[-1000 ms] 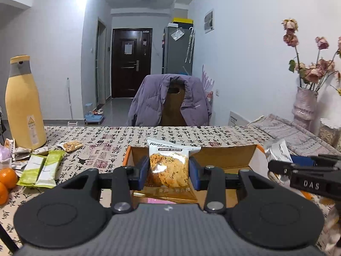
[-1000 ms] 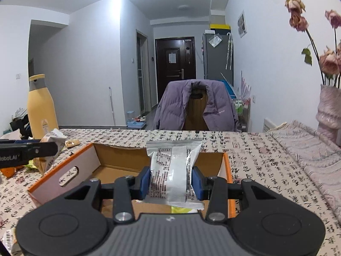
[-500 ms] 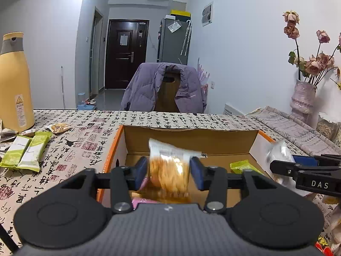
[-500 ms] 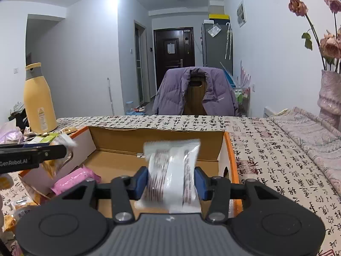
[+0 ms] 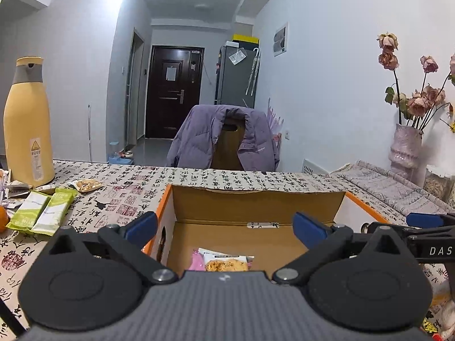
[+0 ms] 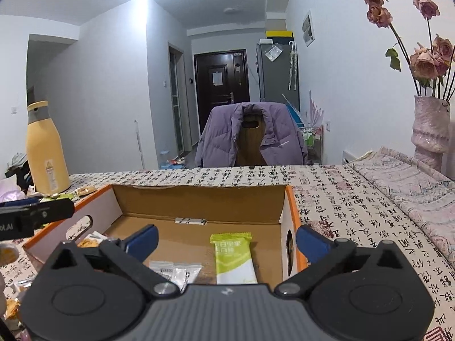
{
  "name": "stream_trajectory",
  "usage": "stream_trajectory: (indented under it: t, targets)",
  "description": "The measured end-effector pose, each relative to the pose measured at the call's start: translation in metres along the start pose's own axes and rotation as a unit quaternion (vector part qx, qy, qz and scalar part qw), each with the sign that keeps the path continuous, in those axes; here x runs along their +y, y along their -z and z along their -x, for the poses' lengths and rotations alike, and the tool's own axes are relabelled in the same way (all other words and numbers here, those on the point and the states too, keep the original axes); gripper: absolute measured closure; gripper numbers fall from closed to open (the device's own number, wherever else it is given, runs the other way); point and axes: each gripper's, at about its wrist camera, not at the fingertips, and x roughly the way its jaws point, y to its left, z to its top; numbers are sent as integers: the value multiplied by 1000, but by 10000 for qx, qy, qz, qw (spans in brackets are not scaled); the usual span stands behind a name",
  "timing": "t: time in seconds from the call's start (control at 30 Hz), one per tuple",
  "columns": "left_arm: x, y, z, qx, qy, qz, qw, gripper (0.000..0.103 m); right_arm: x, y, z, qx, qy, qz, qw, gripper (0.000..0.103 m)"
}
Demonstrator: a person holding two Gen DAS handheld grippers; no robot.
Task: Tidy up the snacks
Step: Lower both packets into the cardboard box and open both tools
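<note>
Your left tongs (image 5: 224, 224) and right tongs (image 6: 226, 240) are both opening wide, blue pads clear, gripping nothing, poised over the orange-edged cardboard box (image 5: 256, 201). Inside lie a crinkly biscuit pack (image 5: 226, 262), a pink pack (image 5: 196, 260), a silver pack (image 6: 173, 272) and a green bar (image 6: 233, 258). Two green bars (image 5: 42, 211) rest on the calligraphy-print worktop (image 5: 128, 182).
</note>
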Motion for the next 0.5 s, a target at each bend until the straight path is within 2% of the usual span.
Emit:
stream_trajectory:
  t: [0.13, 0.27, 0.5]
  targets:
    - [-1, -3, 1, -80, 51, 90, 9999, 0, 0, -1, 2, -71, -3, -23, 10000, 0]
    - [-3, -12, 7, -152, -126, 163, 9997, 0, 0, -5, 5, -133, -42, -5, 9999, 0]
    - [-6, -23, 32, -270, -192, 155, 9993, 0, 8, -20, 29, -319, 2, 65, 9995, 0]
